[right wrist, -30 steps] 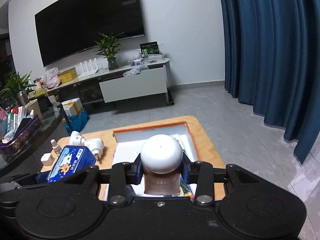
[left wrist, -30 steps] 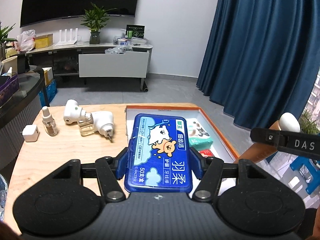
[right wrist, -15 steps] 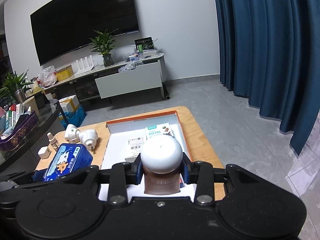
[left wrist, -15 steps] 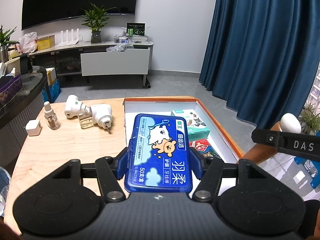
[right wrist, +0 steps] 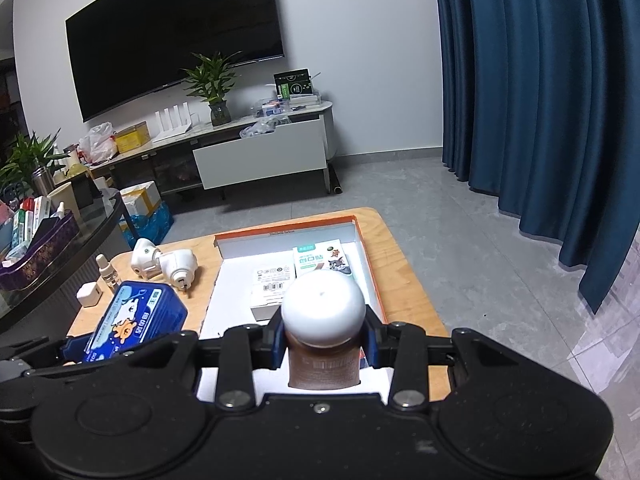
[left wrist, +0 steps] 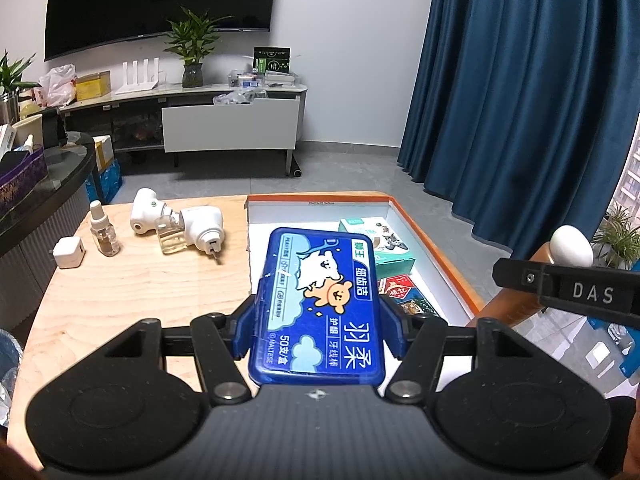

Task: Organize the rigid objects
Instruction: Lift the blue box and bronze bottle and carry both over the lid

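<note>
Tabletop items at far left are a white charger cube, a small dropper bottle and two white plug-in diffusers. Left tool grips a blue floss-pick case above the near left edge of the orange-rimmed tray. Right tool clamps a brown bottle with a white cap over the tray, which holds boxes.

Glossy blue plastic case, smooth white cap, pale matt wood table
</note>
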Motion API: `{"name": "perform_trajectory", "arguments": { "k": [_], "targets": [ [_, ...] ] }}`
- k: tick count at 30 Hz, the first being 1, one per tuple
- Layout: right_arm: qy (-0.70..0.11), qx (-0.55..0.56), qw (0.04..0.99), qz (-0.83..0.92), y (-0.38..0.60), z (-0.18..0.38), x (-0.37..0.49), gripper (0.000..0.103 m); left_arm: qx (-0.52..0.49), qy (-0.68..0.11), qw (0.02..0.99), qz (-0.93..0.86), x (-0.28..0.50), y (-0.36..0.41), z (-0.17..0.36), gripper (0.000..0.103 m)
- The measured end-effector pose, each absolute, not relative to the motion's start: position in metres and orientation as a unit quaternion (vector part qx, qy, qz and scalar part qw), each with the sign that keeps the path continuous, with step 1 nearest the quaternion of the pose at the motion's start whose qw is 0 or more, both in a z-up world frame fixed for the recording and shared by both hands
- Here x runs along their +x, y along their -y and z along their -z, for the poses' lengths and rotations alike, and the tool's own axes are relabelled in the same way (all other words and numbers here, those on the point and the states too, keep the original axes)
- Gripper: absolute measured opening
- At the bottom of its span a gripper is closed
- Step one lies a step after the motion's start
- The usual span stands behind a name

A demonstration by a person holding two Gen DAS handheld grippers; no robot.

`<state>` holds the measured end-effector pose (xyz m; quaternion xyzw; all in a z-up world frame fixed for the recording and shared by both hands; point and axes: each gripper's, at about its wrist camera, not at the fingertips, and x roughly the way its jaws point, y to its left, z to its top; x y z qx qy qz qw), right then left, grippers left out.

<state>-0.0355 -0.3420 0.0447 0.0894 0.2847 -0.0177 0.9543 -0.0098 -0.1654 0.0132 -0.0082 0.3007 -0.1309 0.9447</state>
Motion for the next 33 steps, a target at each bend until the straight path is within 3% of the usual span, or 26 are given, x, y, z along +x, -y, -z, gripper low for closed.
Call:
{"name": "perform_trajectory", "arguments": {
  "k": [33],
  "targets": [
    [-0.29,0.077,0.954,0.012,0.3391,-0.0417,-0.0356,0.045,-0.02,-0.3,0.946,0.124,-0.0135,0.1643,-0.0125,0.063]
  ]
}}
